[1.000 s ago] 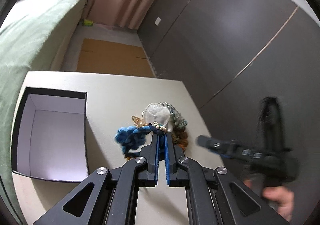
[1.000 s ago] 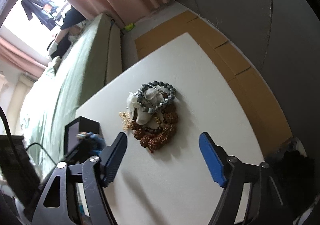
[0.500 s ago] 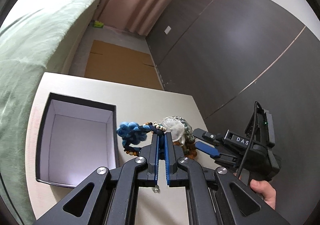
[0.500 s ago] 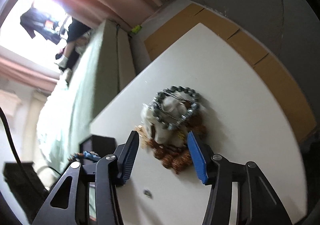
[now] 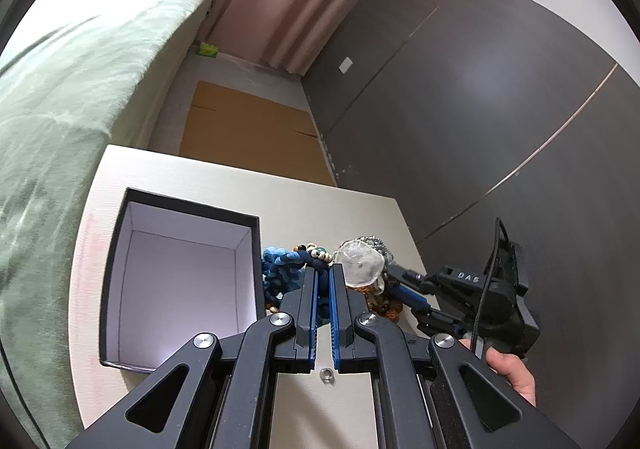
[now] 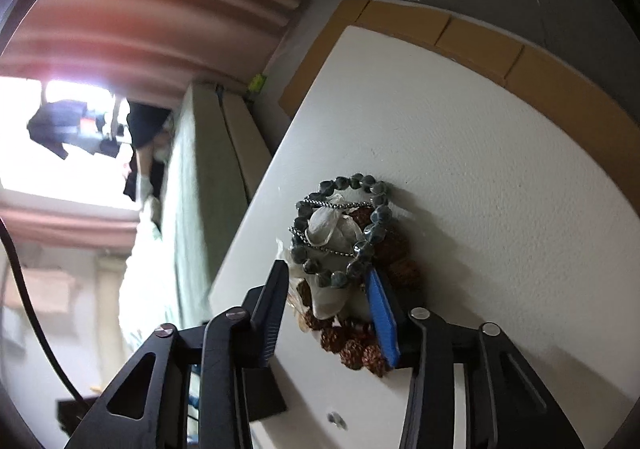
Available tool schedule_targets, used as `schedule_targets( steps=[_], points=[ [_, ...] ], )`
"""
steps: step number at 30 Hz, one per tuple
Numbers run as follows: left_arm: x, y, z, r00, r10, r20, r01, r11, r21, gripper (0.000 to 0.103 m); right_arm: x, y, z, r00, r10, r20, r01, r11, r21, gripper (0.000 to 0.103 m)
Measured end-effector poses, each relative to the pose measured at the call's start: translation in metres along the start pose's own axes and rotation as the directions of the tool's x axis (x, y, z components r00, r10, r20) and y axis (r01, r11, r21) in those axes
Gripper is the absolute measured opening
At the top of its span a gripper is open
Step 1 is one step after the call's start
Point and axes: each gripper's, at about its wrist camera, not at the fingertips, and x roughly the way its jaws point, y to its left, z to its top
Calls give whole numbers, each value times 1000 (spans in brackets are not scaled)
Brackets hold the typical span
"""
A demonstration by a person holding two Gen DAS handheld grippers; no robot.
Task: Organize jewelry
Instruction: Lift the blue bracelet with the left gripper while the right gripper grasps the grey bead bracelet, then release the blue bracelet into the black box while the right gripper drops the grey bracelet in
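Note:
My left gripper [image 5: 323,269] is shut on a blue knotted cord bracelet [image 5: 286,263] with small beads, held just right of the open black box [image 5: 176,285] with a white inside. The jewelry pile lies on the white table: a clear pouch [image 5: 360,267], a grey bead bracelet [image 6: 352,225], a silver chain [image 6: 328,249] and brown seed beads [image 6: 356,349]. My right gripper [image 6: 328,281] is open, its fingers on either side of the pile's near part; it also shows in the left wrist view [image 5: 404,293].
A small metal stud [image 5: 327,374] lies on the white table [image 6: 480,177] near me. A green-covered bed [image 5: 72,89] runs along the left. Cardboard [image 5: 248,137] covers the floor beyond the table, with a dark wall on the right.
My left gripper carried the blue bracelet left, from over the pile to the box's right wall. My right gripper moved forward and narrowed around the pile.

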Motion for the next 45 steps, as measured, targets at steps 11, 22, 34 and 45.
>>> schedule_targets(
  steps=[11,22,34,45],
  points=[
    [-35,16,5,997,24,66,-23,999,-22,5,-34,25,-10,996,42,82,-34,995,-95,11],
    [-60,45,13,991,70,112,-61,995,-85,5,-67,75,-36,980,176,89,-149,956,-254,11],
    [-50,67,24,996,63,57,-50,979,-198,32,-72,116,-65,961,274,25,-242,886,-394,11],
    [-81,84,28,981,110,157,-70,969,-238,66,-26,146,-103,955,262,-142,-298,825,-481,11]
  ],
)
